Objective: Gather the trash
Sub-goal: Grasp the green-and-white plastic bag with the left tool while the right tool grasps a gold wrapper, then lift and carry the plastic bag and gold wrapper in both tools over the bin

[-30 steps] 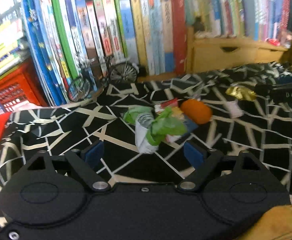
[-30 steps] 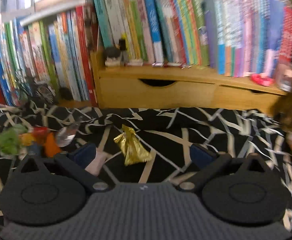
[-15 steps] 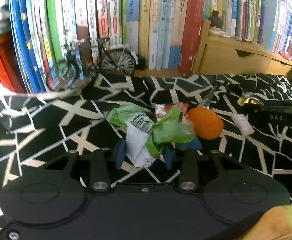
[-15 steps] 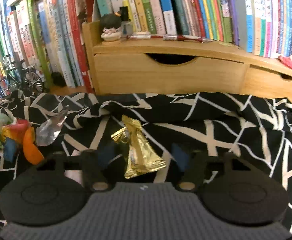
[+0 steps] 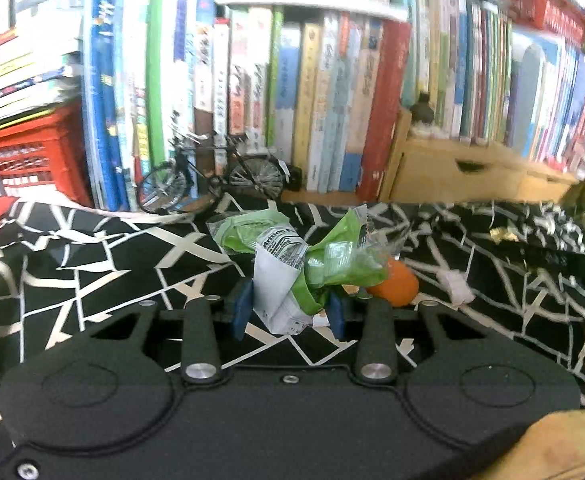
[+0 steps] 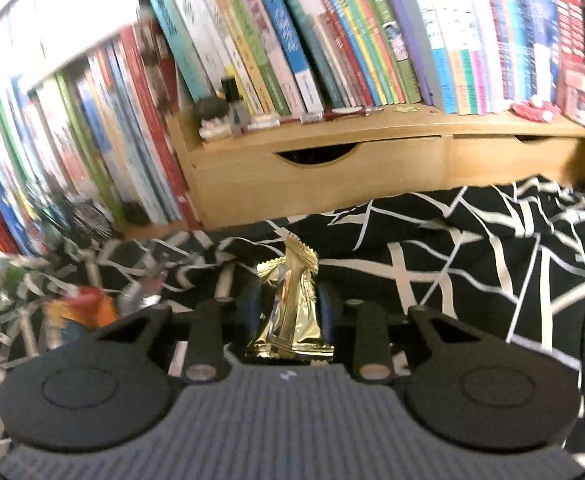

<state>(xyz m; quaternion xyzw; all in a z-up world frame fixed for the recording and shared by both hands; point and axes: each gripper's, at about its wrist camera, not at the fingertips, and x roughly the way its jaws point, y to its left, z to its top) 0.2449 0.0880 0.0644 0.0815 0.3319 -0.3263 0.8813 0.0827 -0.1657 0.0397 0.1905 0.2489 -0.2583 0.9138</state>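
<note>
In the left wrist view a crumpled green and white wrapper [image 5: 280, 280] stands up between the blue pads of my left gripper [image 5: 288, 309], which is shut on it. Behind it lie an orange round thing [image 5: 396, 286] and a white scrap [image 5: 454, 286] on the black and white cloth [image 5: 92, 264]. In the right wrist view a gold foil wrapper [image 6: 292, 304] sits upright between the pads of my right gripper [image 6: 288, 310]. Its jaws are closing and the pads press on the foil. More trash, orange and red [image 6: 88, 310] and silver [image 6: 140, 296], lies to the left.
Rows of upright books fill the back. A wooden drawer unit [image 6: 332, 176] stands under them, right behind the cloth. A toy bicycle [image 5: 212, 180] leans on the books and a red crate [image 5: 28, 160] stands at far left. The cloth [image 6: 492, 280] lies wrinkled to the right.
Both grippers went from wide open to closed, the left on the green and white wrapper, the right on the gold one. Both views have tilted and blurred.
</note>
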